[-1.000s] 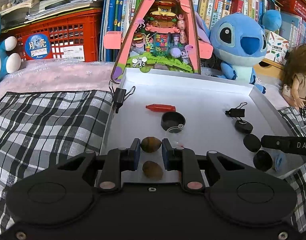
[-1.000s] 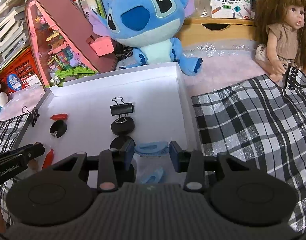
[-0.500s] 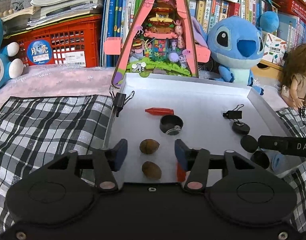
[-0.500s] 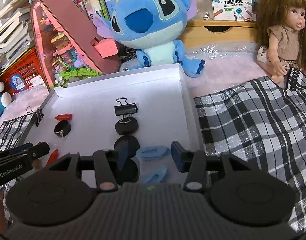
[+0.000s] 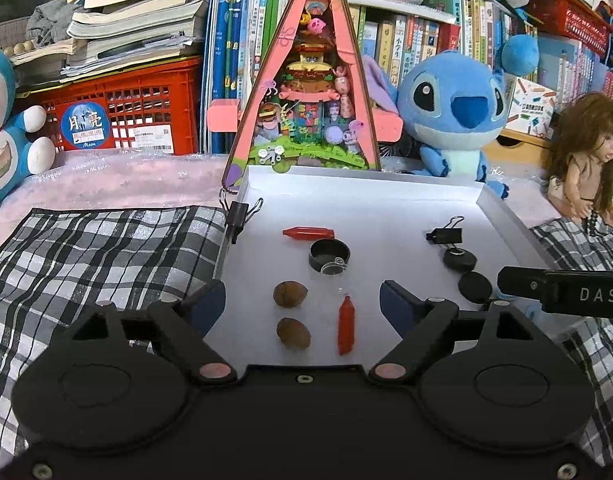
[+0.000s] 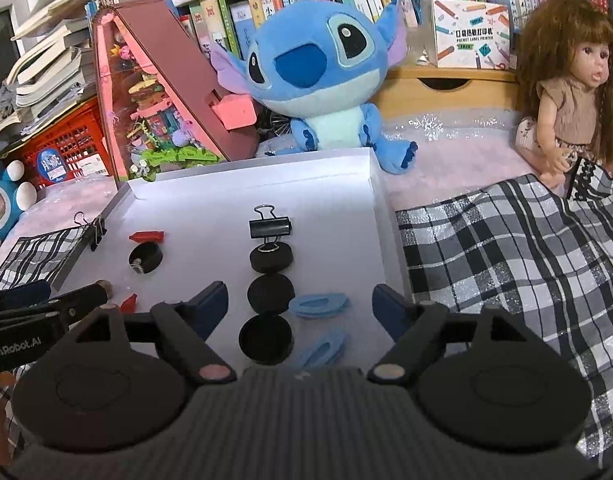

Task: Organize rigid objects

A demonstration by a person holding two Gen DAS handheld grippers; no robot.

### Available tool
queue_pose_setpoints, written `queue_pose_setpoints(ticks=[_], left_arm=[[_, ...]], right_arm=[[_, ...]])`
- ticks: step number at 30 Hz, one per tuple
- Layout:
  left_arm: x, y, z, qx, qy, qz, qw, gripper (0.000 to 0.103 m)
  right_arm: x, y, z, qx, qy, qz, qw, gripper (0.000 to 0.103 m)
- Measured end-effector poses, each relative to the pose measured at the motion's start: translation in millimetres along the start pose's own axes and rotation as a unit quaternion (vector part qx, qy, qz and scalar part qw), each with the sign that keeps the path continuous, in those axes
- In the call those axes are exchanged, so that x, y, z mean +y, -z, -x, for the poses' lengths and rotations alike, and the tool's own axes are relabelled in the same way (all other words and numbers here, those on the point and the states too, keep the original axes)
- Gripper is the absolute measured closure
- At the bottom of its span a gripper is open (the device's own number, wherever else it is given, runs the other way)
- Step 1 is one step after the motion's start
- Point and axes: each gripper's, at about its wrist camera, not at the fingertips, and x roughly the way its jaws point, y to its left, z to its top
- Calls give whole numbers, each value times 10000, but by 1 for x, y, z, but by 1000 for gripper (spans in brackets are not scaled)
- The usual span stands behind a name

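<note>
While both hand-held grippers gaped empty, two brown nuts (image 5: 290, 294) sat mid-frame in the white tray (image 5: 362, 190) | only right view showed blue shoe soles (image 6: 318, 305).

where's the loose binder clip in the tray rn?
Right wrist view: the binder clip lies mid-tray in the white tray, at the far end of a row of three black caps, touching the nearest one.

Matt white tray (image 5: 346, 200); woven plaid cloth (image 5: 86, 256); glossy red capsule (image 5: 345, 325).

Small objects (image 5: 289, 293) in white tray (image 5: 370, 196)
</note>
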Motion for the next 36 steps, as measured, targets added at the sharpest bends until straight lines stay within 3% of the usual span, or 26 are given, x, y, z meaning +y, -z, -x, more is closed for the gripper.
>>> queue_pose_setpoints(ticks=[10,36], left_arm=[[0,4,18,-77,-61,51,9999,18],[-1,28,61,-253,-59,119,9996,16]], right_arm=[[-1,0,18,-241,42,43,9997,7],[11,25,60,-785,34,378,9962,1]])
